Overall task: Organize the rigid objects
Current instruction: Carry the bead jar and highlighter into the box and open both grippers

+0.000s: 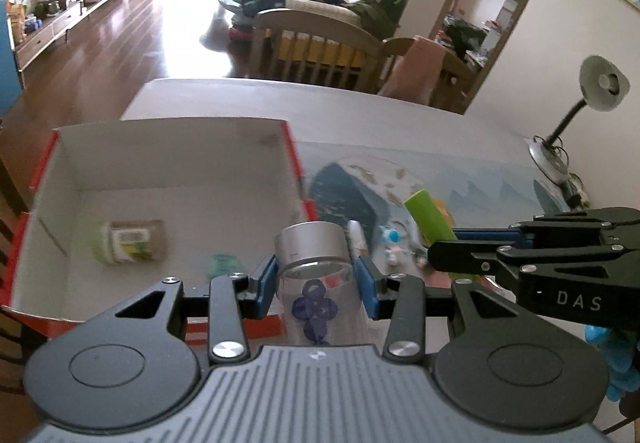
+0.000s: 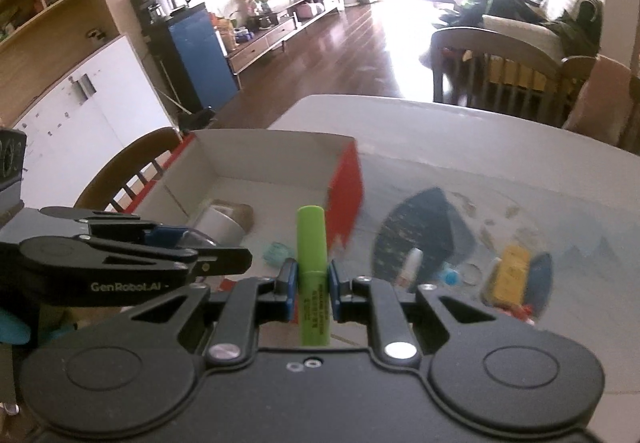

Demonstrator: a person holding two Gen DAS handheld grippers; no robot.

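Clear bottle (image 1: 314, 275) is clamped in the left hand-held gripper (image 1: 316, 283), green tube (image 2: 313, 283) in the right hand-held gripper (image 2: 313, 289); both hang near the box (image 1: 168, 167). Advise clearing its red wall, then lowering before release.

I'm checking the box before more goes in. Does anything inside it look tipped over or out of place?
One thing: a glass jar with a pale green lid lies on its side on the floor of the red-and-white cardboard box, not upright. A small teal item lies near it, too blurred to identify. No spill or damage shows.
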